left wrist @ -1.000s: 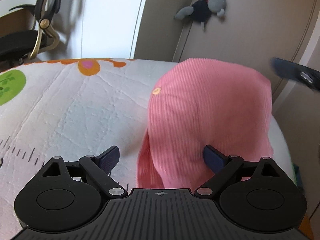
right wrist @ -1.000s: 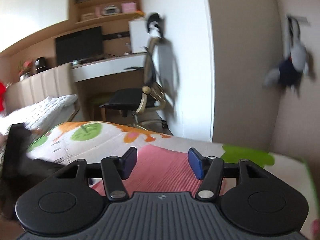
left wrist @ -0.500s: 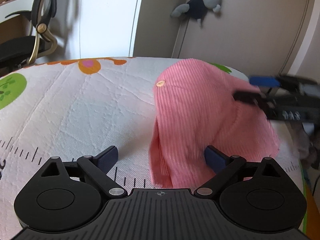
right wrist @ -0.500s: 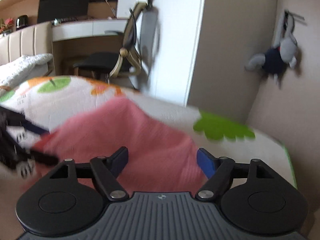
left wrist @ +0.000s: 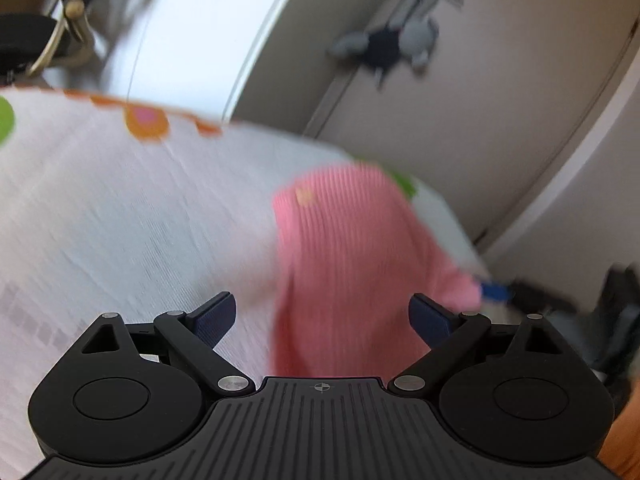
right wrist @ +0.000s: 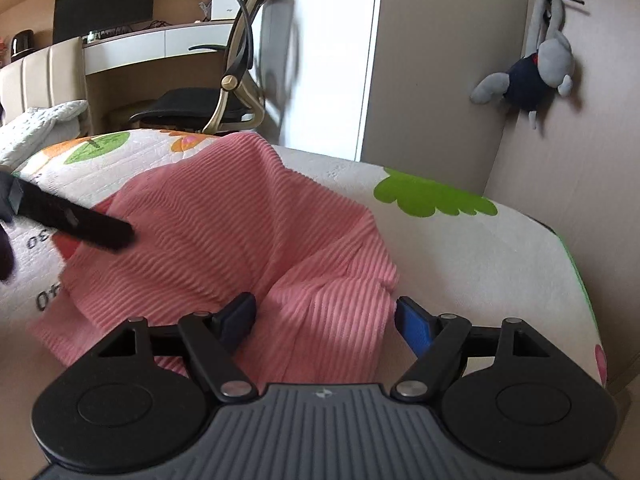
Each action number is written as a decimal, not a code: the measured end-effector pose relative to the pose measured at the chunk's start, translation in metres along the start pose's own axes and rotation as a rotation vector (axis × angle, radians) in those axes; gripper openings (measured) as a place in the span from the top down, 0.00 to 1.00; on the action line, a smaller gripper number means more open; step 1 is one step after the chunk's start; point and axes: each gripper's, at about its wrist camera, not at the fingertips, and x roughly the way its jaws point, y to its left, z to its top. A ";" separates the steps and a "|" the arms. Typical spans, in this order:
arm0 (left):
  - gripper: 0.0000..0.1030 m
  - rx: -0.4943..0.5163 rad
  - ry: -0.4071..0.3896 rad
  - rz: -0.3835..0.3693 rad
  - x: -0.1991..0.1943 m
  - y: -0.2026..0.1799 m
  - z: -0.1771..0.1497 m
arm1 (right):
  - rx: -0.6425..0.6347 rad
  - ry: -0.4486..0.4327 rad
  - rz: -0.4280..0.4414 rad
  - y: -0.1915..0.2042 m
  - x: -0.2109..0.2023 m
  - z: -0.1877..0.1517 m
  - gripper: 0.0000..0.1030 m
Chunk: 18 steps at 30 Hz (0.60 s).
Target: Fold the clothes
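Two grippers frame one pink ribbed garment [right wrist: 224,232], which lies bunched on the bed's white quilt [right wrist: 460,256], near the corner closest to the wall. The right gripper [right wrist: 326,314] has its fingers spread wide and released, with a raised fold of the pink cloth lying between them; the left-hand finger [right wrist: 240,312] sits against the cloth, while the blue pad of the other one [right wrist: 414,322] is just beside the fold's edge, on the bare quilt side. The left gripper [left wrist: 322,314] is likewise spread open and grips nothing; in its blurred view the garment [left wrist: 352,256] rises in a hump ahead of and between the fingers, and a small orange spot shows near its top.

In the right wrist view the dark arm of the left gripper [right wrist: 76,224] reaches in from the left edge over the far side of the garment; whether it touches the cloth cannot be told.

The quilt carries green [right wrist: 432,200] and orange printed shapes and some printed numerals near the left edge. Beyond the bed stand an office chair [right wrist: 216,92] and a desk with a dark monitor [right wrist: 104,4]. A grey stuffed toy [right wrist: 532,72] in a dark top hangs on the wall to the right.
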 end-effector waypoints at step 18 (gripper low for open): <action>0.05 0.218 0.022 0.118 0.001 -0.028 -0.016 | 0.113 -0.142 0.242 0.006 0.004 0.071 0.36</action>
